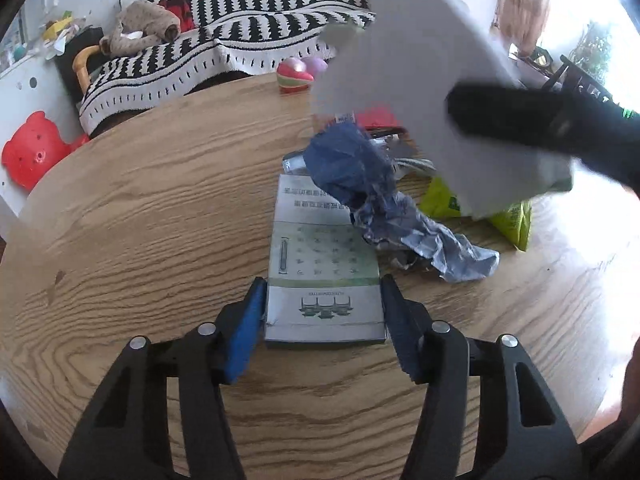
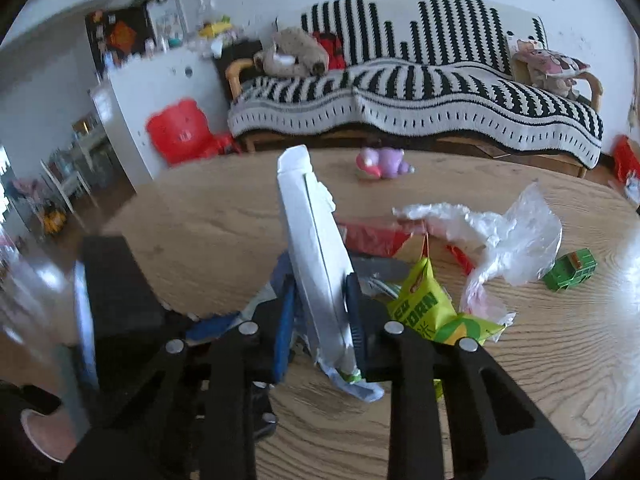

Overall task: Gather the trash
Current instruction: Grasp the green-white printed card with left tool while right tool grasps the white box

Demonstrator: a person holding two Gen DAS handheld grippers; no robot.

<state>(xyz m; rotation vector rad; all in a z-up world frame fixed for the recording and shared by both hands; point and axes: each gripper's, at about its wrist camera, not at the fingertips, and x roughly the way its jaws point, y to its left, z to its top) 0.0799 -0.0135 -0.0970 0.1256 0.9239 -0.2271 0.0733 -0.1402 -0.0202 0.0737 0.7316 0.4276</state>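
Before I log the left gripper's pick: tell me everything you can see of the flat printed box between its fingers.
The flat printed box looks like pale grey-green cardboard, printed with text, an icon grid and a building logo. It lies flat on the wooden table, near end between the left gripper pads, which touch its sides. Crumpled blue paper overlaps its far right corner.

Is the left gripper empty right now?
No: in the left wrist view the left gripper has its blue pads against both sides of a flat grey printed box lying on the wooden table.
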